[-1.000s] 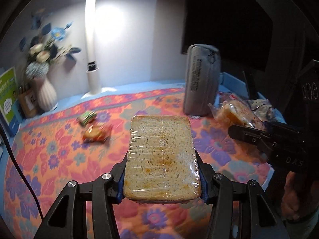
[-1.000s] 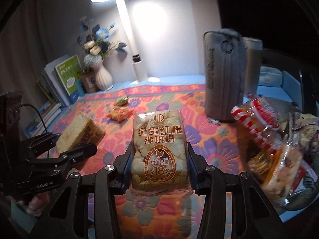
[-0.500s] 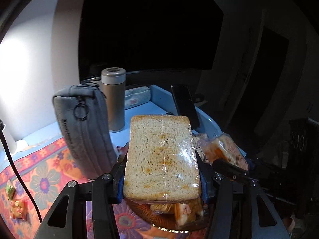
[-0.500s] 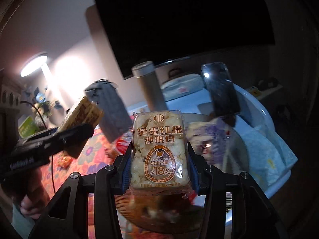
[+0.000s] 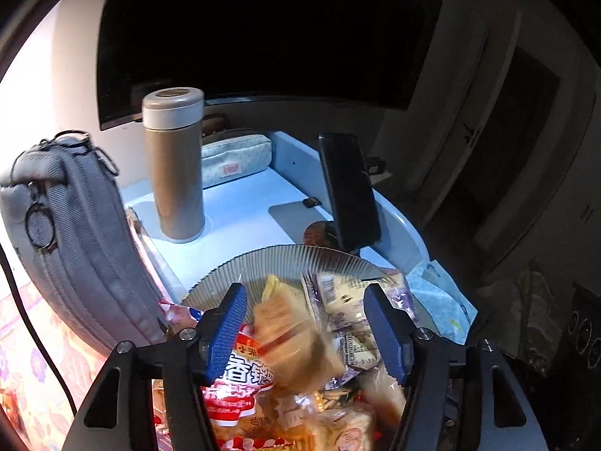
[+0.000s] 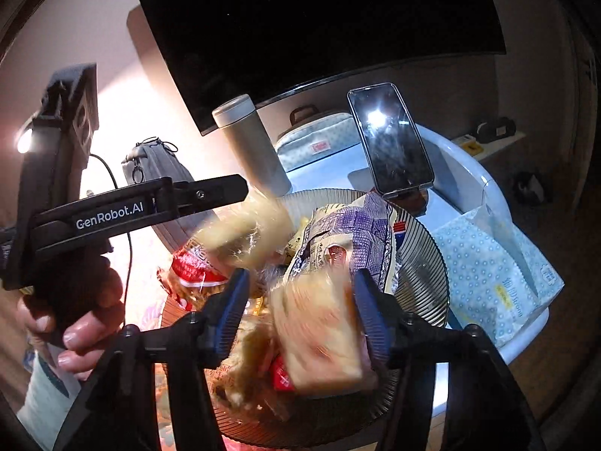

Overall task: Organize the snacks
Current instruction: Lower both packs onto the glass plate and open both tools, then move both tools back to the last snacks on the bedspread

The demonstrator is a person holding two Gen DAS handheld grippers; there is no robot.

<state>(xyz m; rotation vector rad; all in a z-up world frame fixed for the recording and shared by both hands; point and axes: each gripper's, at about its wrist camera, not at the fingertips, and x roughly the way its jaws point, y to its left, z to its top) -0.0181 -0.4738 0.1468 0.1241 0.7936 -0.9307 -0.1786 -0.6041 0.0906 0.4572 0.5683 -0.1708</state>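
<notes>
Low in both frames, over the ribbed glass plate [image 5: 285, 263] heaped with packets, the left gripper [image 5: 306, 323] and right gripper [image 6: 300, 308] have just been opening, letting the wrapped toast slice [image 5: 296, 334] and wrapped rice-crisp cake [image 6: 319, 330] drop onto it. Next, both probably need withdrawing for remaining snacks.

A home room: dark television [image 5: 263, 30], flask [image 5: 174, 165], propped phone [image 6: 390, 139], tissue pack [image 6: 492, 270].

Both tongs have just been opening. The left tongs [image 5: 306, 323] gape, pads pressing nothing. The right tongs [image 6: 300, 312] gape too. A hand [image 6: 71, 315] at nine o'clock grips the left handle.
</notes>
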